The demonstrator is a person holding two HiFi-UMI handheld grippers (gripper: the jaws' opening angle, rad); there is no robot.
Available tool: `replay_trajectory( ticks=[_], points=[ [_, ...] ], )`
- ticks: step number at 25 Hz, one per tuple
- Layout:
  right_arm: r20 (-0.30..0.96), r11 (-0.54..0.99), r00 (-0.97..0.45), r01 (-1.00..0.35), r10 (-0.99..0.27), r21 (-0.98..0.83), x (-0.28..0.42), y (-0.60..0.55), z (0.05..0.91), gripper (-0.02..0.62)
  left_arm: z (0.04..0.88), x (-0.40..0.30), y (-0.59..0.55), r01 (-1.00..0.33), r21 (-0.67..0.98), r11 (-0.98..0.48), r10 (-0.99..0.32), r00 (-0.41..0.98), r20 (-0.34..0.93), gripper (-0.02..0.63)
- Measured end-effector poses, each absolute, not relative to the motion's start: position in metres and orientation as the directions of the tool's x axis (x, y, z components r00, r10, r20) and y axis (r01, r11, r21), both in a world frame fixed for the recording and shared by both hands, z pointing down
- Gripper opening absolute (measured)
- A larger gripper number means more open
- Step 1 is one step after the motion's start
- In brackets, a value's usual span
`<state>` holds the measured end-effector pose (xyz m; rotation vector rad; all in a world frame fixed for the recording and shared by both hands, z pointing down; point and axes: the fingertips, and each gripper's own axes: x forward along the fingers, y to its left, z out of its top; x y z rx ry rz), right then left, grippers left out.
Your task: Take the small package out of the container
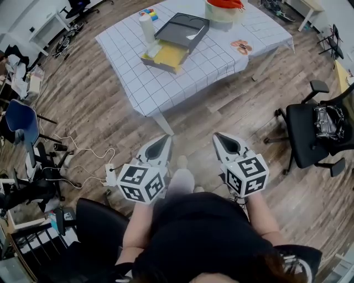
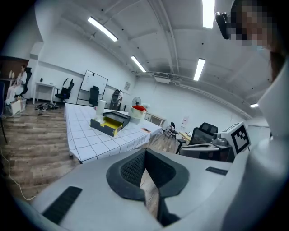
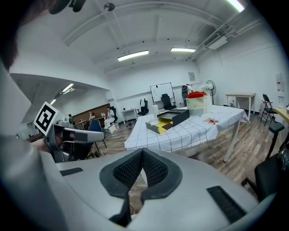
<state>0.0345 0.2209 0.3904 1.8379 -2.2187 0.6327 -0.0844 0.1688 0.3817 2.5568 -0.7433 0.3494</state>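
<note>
An open dark container (image 1: 168,52) with a yellow inside lies on the table with the white checked cloth (image 1: 166,83), far ahead of me. Its lid (image 1: 182,29) stands propped open behind it. What lies inside is too small to make out beyond the yellow. The same container (image 2: 109,122) shows in the left gripper view, and again as the container (image 3: 166,121) in the right gripper view. My left gripper (image 1: 164,139) and right gripper (image 1: 219,137) hang side by side over the wooden floor, well short of the table. Both are shut with nothing in them.
On the table stand a white roll (image 1: 146,26), a clear tub with a red lid (image 1: 224,8) and a flat printed packet (image 1: 240,46). A black office chair (image 1: 310,130) carrying a bag stands at the right. Cables and a power strip (image 1: 110,174) lie on the floor at the left.
</note>
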Motion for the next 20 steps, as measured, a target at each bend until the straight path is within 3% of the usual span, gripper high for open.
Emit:
replay_trajectory(
  ticks=[7,13,20],
  points=[
    [0.421,0.136,-0.211,-0.97,-0.882,-0.203,0.033,0.168,0.392,0.015,0.385,-0.082,0.111,-0.57,0.319,-0.757,-0.454,0.81,0.371,0.026],
    [0.441,0.131,-0.209,-0.971,-0.873,-0.203,0.031,0.122,0.394,0.015,0.385,-0.079,0.069,-0.53,0.411,-0.741,-0.414,0.844,0.341,0.026],
    [0.456,0.133,-0.206,-0.973,-0.866,-0.188,0.021,0.075,0.396,0.015,0.395,-0.089,0.03,-0.539,0.3,-0.787,-0.421,0.825,0.377,0.026]
  ],
)
